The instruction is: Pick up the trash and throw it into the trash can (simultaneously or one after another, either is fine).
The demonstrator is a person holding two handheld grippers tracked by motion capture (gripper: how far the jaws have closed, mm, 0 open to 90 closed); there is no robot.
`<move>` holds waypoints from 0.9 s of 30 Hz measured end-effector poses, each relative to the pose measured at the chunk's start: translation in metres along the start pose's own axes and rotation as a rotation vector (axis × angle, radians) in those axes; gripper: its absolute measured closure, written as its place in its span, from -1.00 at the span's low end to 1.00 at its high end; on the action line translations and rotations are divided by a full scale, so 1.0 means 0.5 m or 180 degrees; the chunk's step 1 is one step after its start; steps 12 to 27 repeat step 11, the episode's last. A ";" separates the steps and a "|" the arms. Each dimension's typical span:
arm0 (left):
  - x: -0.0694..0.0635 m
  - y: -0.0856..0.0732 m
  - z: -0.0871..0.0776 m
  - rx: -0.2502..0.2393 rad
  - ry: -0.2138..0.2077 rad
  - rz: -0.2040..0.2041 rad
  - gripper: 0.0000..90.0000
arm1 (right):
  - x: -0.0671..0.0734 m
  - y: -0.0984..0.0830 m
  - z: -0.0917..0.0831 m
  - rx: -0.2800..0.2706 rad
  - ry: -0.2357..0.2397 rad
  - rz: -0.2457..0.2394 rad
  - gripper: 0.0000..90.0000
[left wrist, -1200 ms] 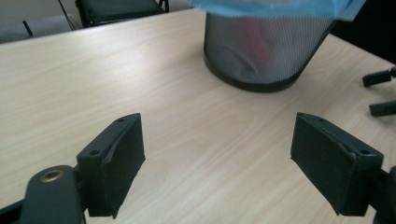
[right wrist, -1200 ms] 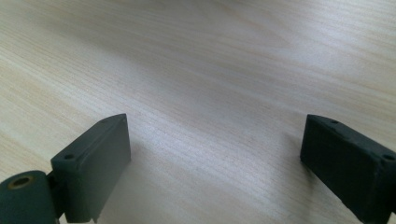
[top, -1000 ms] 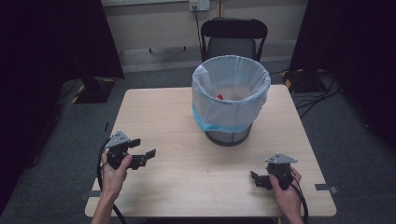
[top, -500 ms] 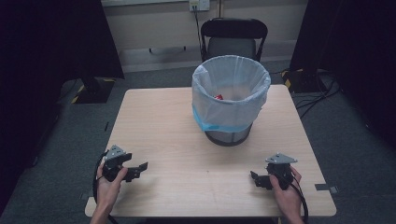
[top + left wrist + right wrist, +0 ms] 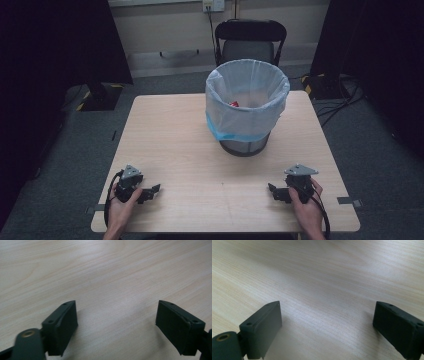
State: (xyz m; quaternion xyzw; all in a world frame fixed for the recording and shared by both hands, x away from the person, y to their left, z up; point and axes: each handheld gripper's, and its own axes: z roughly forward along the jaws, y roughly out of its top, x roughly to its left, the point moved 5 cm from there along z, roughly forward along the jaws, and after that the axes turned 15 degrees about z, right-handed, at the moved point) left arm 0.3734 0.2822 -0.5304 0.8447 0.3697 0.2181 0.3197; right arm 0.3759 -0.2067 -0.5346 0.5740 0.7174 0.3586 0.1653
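Observation:
My left gripper (image 5: pixel 154 190) rests low over the wooden table (image 5: pixel 180 145) near its front left corner, held by a hand, jaws pointing right. In the left gripper view it (image 5: pixel 116 327) is open, with bare wood between the jaws. My right gripper (image 5: pixel 273 190) sits near the front right corner, jaws pointing left. The right gripper view has it (image 5: pixel 327 330) open too, over bare wood. A waste bin (image 5: pixel 247 107) lined with a pale blue-white bag stands at the table's middle back; something small and red (image 5: pixel 233 104) lies inside it.
A black chair (image 5: pixel 250 42) stands behind the table against the wall. Dark curtains flank the scene on both sides. Cables and floor clutter (image 5: pixel 335 95) lie to the right of the table. Tape marks (image 5: pixel 348 201) sit at the table's front edges.
My left gripper has moved toward the front edge of the table and lowered. The right gripper has stayed in place.

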 end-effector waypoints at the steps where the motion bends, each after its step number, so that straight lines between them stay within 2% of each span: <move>1: -0.002 -0.001 0.000 -0.0003 0.0019 0.0008 -0.65 | 0.000 0.000 0.000 -0.0001 -0.0001 0.0000 -0.83; 5: -0.008 -0.002 0.003 -0.0047 0.0099 0.0026 -0.66 | 0.000 0.000 0.000 -0.0001 -0.0001 0.0000 -0.83; 7: -0.011 -0.003 0.005 -0.0051 0.0185 0.0047 -0.68 | 0.000 0.000 0.000 -0.0001 -0.0002 0.0000 -0.83; 27: -0.011 -0.004 0.005 -0.0058 0.0179 0.0070 -0.69 | 0.000 0.000 0.000 -0.0001 -0.0001 -0.0001 -0.83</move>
